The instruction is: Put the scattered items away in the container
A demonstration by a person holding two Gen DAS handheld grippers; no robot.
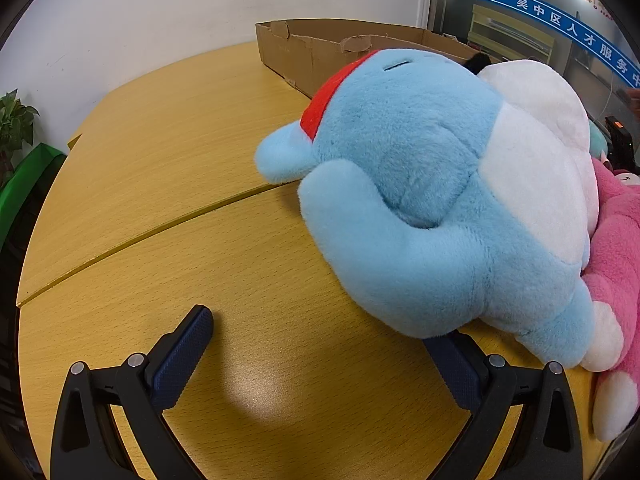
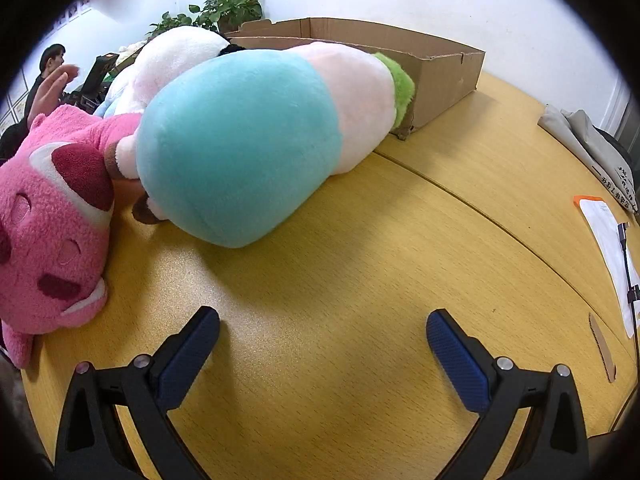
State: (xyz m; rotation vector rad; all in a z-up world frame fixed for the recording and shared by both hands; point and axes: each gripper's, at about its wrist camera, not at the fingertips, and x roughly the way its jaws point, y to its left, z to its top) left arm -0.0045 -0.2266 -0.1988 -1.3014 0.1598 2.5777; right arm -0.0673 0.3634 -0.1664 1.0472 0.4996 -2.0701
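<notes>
A big blue and white plush toy [image 1: 424,200] with a red collar lies on the wooden table, right of centre in the left wrist view. My left gripper [image 1: 324,344] is open; its right finger is tucked under the toy's lower edge. A pink plush [image 1: 616,264] lies against the blue one. In the right wrist view a teal, pale pink and green plush [image 2: 248,140] lies ahead, with the pink plush [image 2: 52,232] at the left. My right gripper [image 2: 322,336] is open over bare table, short of both. The cardboard box [image 1: 316,54] [image 2: 436,64] stands behind the toys.
The yellow wooden table [image 1: 168,184] has a seam across it. Potted plants [image 2: 228,6] stand behind the box. Papers and a cable [image 2: 612,256] lie at the table's right edge. A person [image 2: 48,76] sits in the background on the left.
</notes>
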